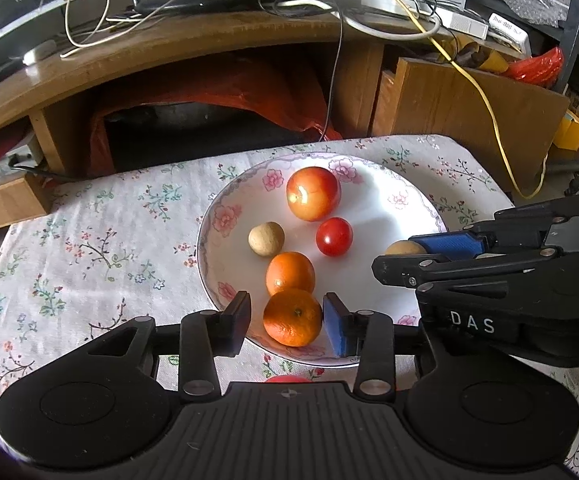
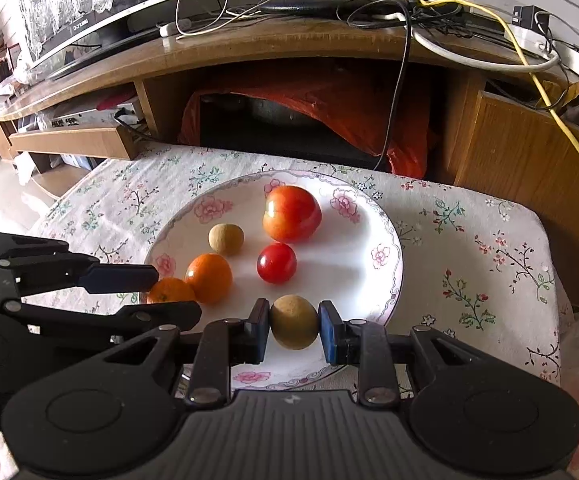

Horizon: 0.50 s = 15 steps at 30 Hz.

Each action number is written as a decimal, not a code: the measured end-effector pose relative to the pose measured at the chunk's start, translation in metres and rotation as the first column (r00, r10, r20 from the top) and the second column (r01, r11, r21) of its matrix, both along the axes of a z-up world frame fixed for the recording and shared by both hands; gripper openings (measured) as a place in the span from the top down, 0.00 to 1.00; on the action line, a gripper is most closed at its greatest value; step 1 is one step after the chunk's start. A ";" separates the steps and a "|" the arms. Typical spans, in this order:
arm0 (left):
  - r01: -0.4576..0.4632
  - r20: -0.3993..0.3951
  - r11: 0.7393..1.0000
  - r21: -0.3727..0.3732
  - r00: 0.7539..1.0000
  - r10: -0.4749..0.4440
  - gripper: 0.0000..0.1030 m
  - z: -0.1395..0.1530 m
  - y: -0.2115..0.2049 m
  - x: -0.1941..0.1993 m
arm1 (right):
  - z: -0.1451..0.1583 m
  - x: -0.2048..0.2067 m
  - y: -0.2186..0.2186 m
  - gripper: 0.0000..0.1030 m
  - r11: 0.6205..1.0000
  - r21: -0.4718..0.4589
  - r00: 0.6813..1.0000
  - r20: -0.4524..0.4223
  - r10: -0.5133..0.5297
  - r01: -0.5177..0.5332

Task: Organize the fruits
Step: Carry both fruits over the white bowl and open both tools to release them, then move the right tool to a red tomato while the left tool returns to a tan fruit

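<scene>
The left tongs (image 1: 286,322) straddle the nearer orange (image 1: 292,317) at the near edge of the floral plate (image 1: 373,200): the blue pad sits against the fruit's right side, but a thin gap shows between the black pad and its left side, so I cannot tell whether the fruit is truly clamped or merely bracketed. From the right wrist view this orange is half hidden behind the left tongs' finger. The right tongs (image 2: 294,326) are clenched on a tan round fruit (image 2: 294,322), both pads pressing its sides, over the plate's near right part; in the left wrist view only a sliver of that fruit peeks past the blue pad. Just behind the nearer orange and touching it lies a second orange (image 1: 290,272). Further in sit a small red tomato (image 1: 334,236), another tan round fruit (image 1: 266,238) to its left, and a large red-orange fruit (image 1: 313,193) at the back, each apart from the others. A red thing (image 1: 287,379) pokes out below the plate, mostly cut off by the left tongs' body, too little to identify. The plate rests on a flower-print cloth (image 1: 101,240) covering the counter. Beyond stands a wooden TV cabinet (image 2: 289,46) strewn with tangled cables (image 2: 429,4).
</scene>
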<state>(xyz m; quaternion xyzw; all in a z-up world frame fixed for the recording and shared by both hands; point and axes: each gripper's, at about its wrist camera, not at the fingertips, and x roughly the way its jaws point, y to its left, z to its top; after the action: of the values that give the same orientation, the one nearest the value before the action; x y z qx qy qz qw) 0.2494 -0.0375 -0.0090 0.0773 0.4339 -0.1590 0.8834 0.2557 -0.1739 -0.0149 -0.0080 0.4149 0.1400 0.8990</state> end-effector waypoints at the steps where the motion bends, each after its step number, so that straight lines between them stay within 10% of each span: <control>1: -0.001 0.000 1.000 0.000 1.000 0.001 0.53 0.000 0.000 0.000 | 0.001 0.000 0.000 0.73 1.000 0.002 1.000 0.001 -0.001 0.001; 15: -0.013 0.022 1.000 -0.020 1.000 0.013 0.49 0.010 0.003 -0.004 | 0.009 -0.003 -0.003 0.73 1.000 0.018 1.000 0.021 -0.008 0.008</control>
<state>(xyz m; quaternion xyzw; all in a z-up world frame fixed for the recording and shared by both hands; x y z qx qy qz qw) 0.2453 -0.0349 0.0005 0.0675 0.4230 -0.1566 0.8899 0.2523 -0.1768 -0.0056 0.0001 0.4041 0.1399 0.9040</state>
